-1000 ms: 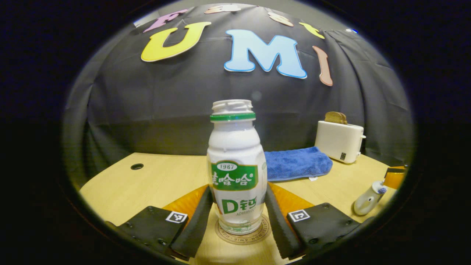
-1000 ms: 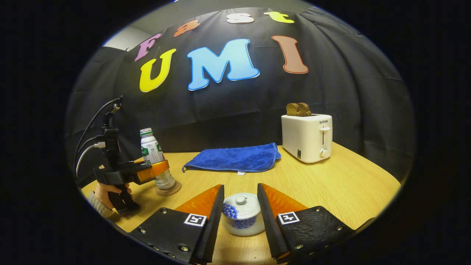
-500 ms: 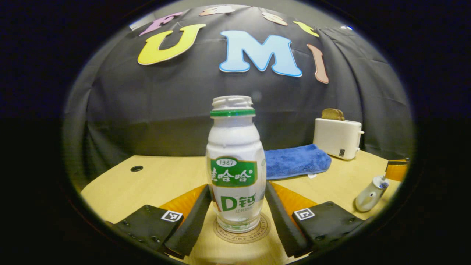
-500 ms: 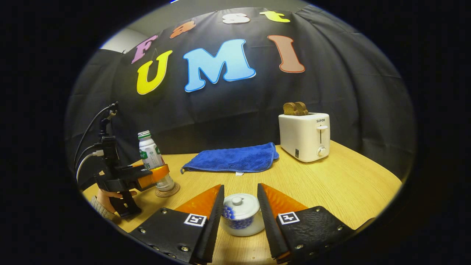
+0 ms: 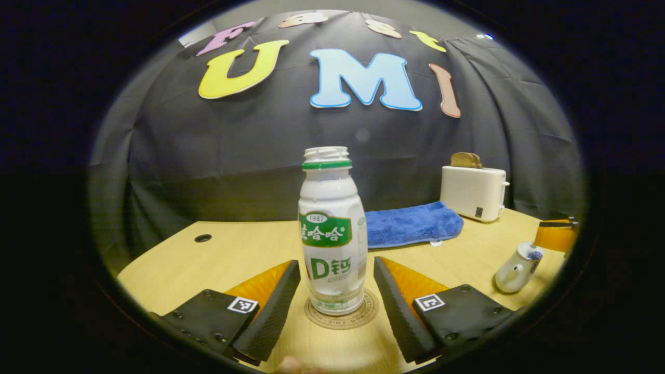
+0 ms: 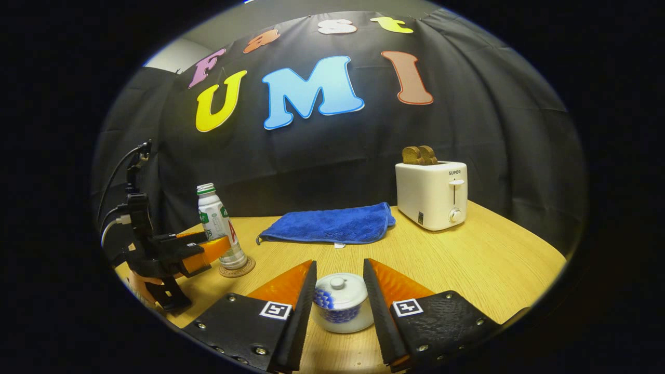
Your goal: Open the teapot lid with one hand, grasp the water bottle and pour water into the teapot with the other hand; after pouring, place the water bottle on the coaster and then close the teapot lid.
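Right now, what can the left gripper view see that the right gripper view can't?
Left gripper view: the round hole in the table, and the teapot side-on, spout showing.
Right gripper view: the lever on the toaster, the left gripper open around the bottle, and the hand holding it.
Both: the bottle standing on the coaster, the blue towel, the toaster with bread.
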